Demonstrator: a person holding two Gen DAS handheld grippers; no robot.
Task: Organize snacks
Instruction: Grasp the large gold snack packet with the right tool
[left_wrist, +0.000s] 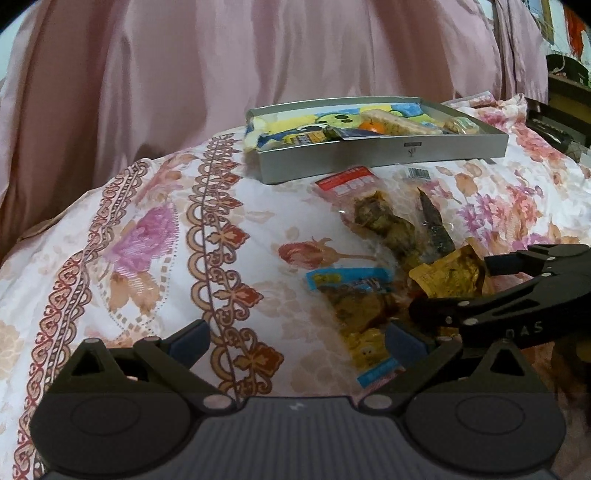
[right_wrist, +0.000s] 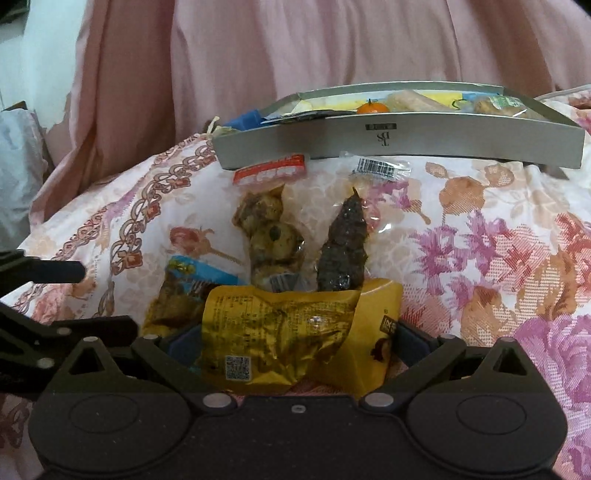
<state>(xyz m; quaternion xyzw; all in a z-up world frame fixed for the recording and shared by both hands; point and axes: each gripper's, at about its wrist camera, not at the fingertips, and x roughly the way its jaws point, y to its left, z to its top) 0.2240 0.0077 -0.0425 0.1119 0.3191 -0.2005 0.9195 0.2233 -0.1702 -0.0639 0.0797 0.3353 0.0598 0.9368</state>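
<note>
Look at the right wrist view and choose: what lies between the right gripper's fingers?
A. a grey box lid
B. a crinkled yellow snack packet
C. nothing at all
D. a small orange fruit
B: the crinkled yellow snack packet sits between the fingers of the right gripper; the orange fruit lies in the grey box.

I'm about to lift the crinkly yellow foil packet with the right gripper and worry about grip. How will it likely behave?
The yellow foil packet looks creased and glossy, so it will probably crumple and may slip between the right gripper fingers. It seems thin and flat, so likely light. It overlaps another yellow packet, which might drag along.
</note>
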